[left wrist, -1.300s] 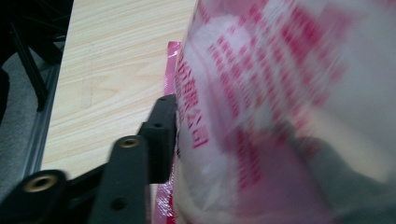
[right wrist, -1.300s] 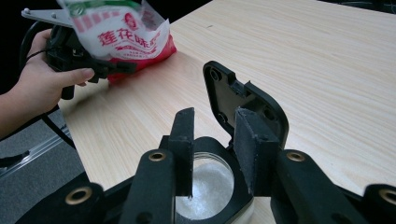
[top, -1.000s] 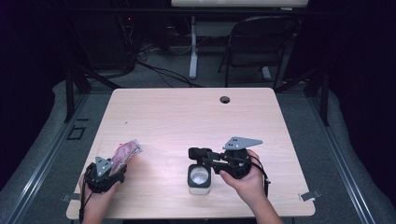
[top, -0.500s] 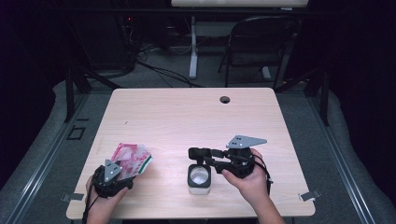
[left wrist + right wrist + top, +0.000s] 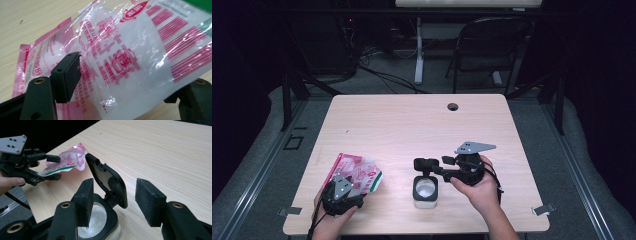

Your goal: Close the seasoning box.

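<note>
Since a second ago the left tool (image 5: 343, 192) has carried the pink sachet (image 5: 357, 175) along the bench (image 5: 412, 125) toward the lidded jar (image 5: 425, 192).
Left tool view shows its jaws clamping the sachet; right tool view shows the right tool (image 5: 113, 202), jaws just widened and released, straddling the jar's raised lid (image 5: 107, 181).

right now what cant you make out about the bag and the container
- Bag: its right end is cut off by the edge of the left gripper view; in the high view the left gripper covers its near end.
- Bag print: too small to read in the high view.
- Container: a right gripper jaw and the bottom edge hide its body; white contents unclear.
- Flip lid: hinge hidden.
</note>
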A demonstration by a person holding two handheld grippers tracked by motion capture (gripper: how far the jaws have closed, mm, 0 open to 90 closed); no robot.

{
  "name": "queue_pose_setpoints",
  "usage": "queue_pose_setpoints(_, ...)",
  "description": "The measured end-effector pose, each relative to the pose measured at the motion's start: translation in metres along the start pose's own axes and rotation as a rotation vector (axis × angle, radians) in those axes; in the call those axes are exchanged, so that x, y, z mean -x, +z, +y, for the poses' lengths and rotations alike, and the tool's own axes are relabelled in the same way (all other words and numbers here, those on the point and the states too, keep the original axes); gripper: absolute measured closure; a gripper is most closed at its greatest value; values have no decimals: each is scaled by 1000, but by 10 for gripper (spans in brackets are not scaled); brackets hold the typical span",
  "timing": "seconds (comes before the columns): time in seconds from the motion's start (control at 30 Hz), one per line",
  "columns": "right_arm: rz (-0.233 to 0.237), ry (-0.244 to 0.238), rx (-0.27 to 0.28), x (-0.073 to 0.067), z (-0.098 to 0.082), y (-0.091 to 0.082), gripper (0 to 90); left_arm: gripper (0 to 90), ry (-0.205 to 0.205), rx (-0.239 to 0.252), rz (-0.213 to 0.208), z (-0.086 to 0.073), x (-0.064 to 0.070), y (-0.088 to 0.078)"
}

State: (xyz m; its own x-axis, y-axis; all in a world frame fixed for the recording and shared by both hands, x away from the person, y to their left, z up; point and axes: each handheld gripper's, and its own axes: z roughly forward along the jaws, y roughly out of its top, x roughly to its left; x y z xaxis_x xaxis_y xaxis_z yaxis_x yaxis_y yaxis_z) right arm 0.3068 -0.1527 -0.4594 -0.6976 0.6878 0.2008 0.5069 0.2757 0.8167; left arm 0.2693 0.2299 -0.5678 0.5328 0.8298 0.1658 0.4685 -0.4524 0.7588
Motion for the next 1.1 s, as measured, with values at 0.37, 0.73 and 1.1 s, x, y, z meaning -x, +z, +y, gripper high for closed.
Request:
queue_pose_setpoints(0.37, 7, -11, -31, 2, 2, 15, 513, 307, 51, -17, -28, -1, 16, 1)
queue_pose_setpoints(0.73, 10, -24, -23, 0, 4, 13, 533, 309, 71, -13, -52, 2, 26, 0)
queue_pose_setpoints(1.1, 1, -71, -19, -5, 8, 7, 644, 309, 81, 6, -80, 7, 34, 0)
